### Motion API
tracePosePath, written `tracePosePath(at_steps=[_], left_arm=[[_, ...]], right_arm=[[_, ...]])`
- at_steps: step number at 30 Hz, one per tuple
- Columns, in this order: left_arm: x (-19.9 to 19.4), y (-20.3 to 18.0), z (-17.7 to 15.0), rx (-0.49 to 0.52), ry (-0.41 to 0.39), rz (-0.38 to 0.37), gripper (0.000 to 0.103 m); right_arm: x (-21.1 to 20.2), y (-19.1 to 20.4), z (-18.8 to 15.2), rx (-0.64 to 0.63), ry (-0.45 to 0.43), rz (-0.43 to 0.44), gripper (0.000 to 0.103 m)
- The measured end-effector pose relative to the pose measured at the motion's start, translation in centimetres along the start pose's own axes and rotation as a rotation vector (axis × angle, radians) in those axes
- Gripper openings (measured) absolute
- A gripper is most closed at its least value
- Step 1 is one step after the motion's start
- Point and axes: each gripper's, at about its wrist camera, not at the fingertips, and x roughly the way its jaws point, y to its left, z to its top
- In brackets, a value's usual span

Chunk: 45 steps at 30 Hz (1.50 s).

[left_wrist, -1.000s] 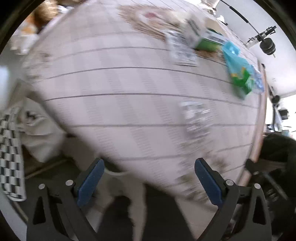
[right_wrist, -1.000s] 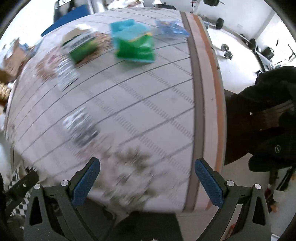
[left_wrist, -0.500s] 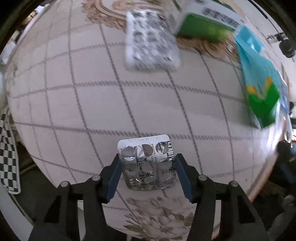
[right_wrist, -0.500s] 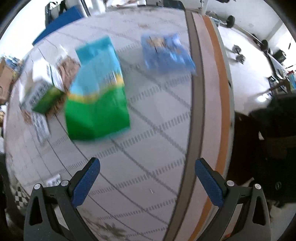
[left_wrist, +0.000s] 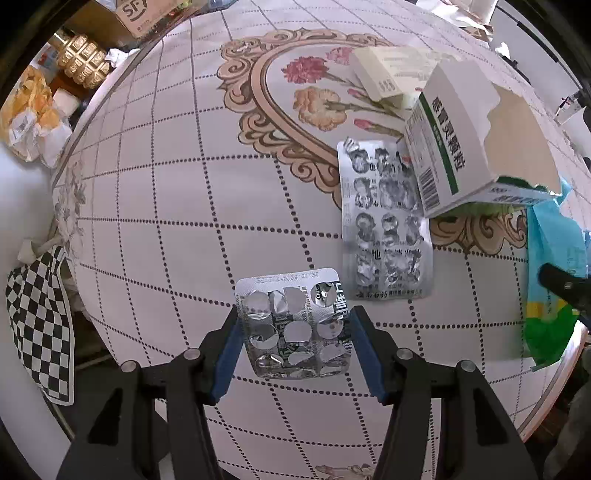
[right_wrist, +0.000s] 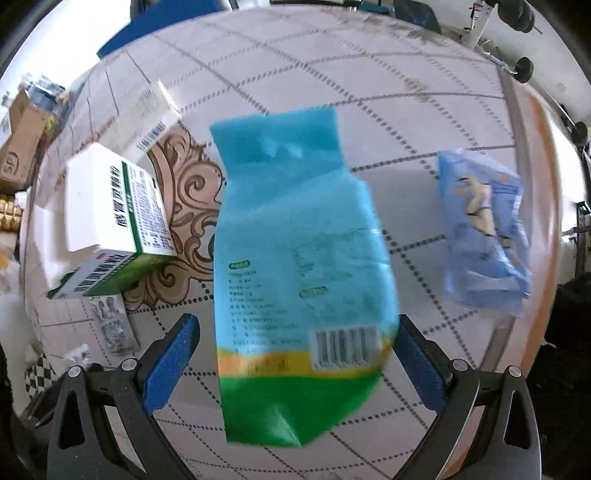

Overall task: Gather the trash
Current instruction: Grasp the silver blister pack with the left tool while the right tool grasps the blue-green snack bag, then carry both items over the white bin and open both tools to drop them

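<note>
Gridded tablecloth (left_wrist: 155, 206); left gripper (left_wrist: 293, 334) pinches a small blister pack (left_wrist: 293, 323); only the right view shows the spread right gripper (right_wrist: 297, 363) straddling a blue-green pouch (right_wrist: 295, 266); torn medicine box (left_wrist: 476, 136) interior hidden.

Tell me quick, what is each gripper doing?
Left gripper: closed on the small pill sheet.
Right gripper: open, around the blue-green bag, not squeezing it.

Checkered cloth (left_wrist: 37, 317), cardboard box (left_wrist: 142, 14), perhaps golden jar (left_wrist: 83, 59).
</note>
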Motion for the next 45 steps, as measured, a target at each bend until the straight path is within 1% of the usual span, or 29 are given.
tracePosePath(at_steps=[1,2,3,5,6,8,9,12,14,15,16,17,18,20,21,22,23,26,29,31,33,35,36,37,40,42,43,44,45], left_arm=[[-0.2,0.2,0.3,0.004,-0.004,-0.005,0.054],[-0.4,0.0,0.2,0.006,-0.006,-0.010,0.054],[-0.5,-0.3,-0.1,0.010,-0.010,-0.013,0.054],[-1.3,-0.4,-0.5,0.024,-0.019,-0.024,0.054],[-1.6,-0.5,-0.8,0.028,-0.023,-0.029,0.054],[-2.6,-0.1,-1.6,0.049,-0.040,-0.042,0.054],[-3.2,0.1,-2.4,0.059,-0.053,-0.048,0.054],[-4.8,1.1,-2.9,0.083,-0.084,-0.063,0.054],[-6.1,2.4,-4.4,0.106,-0.114,-0.074,0.054],[-6.1,2.4,-5.1,0.113,-0.123,-0.076,0.054],[-6.5,3.2,-6.4,0.126,-0.140,-0.083,0.054],[-6.8,3.8,-6.9,0.135,-0.151,-0.088,0.054],[-6.8,3.9,-7.4,0.142,-0.160,-0.095,0.054],[-7.4,6.0,-9.1,0.159,-0.181,-0.115,0.054],[-7.8,7.2,-10.2,0.168,-0.191,-0.126,0.054],[-7.9,7.8,-10.5,0.171,-0.194,-0.133,0.054],[-8.0,9.1,-11.5,0.175,-0.197,-0.147,0.054],[-7.9,12.9,-14.2,0.176,-0.191,-0.187,0.054],[-6.6,16.7,-17.0,0.153,-0.147,-0.226,0.054],[-5.1,19.0,-18.6,0.130,-0.106,-0.237,0.054],[-2.7,21.1,-20.2,0.111,-0.055,-0.233,0.054],[1.2,23.2,-21.7,0.077,0.018,-0.228,0.054],[2.5,23.6,-22.1,0.066,0.041,-0.224,0.054],[4.6,24.2,-22.6,0.054,0.072,-0.220,0.054],[11.7,25.0,-23.2,0.023,0.146,-0.219,0.054],[17.2,25.1,-23.2,-0.009,0.198,-0.236,0.054],[19.4,25.0,-23.2,-0.022,0.221,-0.254,0.054],[22.3,24.9,-23.0,-0.043,0.250,-0.291,0.054],[24.4,24.8,-22.8,-0.057,0.267,-0.301,0.054]], right_arm=[[0.1,0.1,-0.1,0.005,-0.003,-0.002,0.102],[0.1,0.1,-0.2,0.005,-0.007,-0.008,0.089],[0.0,0.2,-0.5,0.010,-0.013,-0.014,0.072],[-0.6,0.2,-1.5,0.029,-0.020,0.006,0.070],[-0.8,0.2,-2.1,0.035,-0.021,0.019,0.065],[-1.3,0.3,-3.5,0.045,-0.028,0.033,0.062],[-1.7,0.4,-4.3,0.048,-0.034,0.036,0.061],[-2.8,0.7,-7.4,0.060,-0.044,0.060,0.060],[-3.8,1.2,-10.1,0.073,-0.059,0.084,0.060],[-4.2,1.4,-11.4,0.074,-0.062,0.090,0.060],[-4.8,2.1,-13.1,0.074,-0.068,0.102,0.060],[-5.4,2.8,-14.9,0.073,-0.076,0.109,0.060],[-5.7,3.3,-15.9,0.071,-0.080,0.110,0.060],[-6.4,5.1,-20.0,0.078,-0.090,0.129,0.060],[-6.7,5.2,-20.9,0.081,-0.092,0.133,0.060],[-6.9,6.2,-23.1,0.086,-0.097,0.140,0.060],[-7.1,7.0,-24.5,0.090,-0.099,0.146,0.060],[-7.1,10.3,-31.0,0.097,-0.095,0.181,0.060],[-6.6,13.2,-36.4,0.078,-0.064,0.198,0.060],[-4.9,15.3,-40.3,0.063,-0.013,0.209,0.060],[-2.5,16.4,-43.1,0.048,0.042,0.208,0.060],[1.6,18.0,-46.2,0.038,0.125,0.200,0.060],[3.0,18.2,-47.0,0.040,0.148,0.199,0.060],[5.5,18.5,-48.1,0.040,0.183,0.195,0.060],[12.8,19.4,-49.4,0.040,0.251,0.174,0.060],[17.5,19.2,-49.2,0.042,0.276,0.158,0.060],[20.8,19.1,-49.0,0.051,0.289,0.150,0.060],[22.5,18.7,-48.3,0.056,0.297,0.151,0.060],[25.6,18.4,-47.9,0.065,0.302,0.141,0.060]])
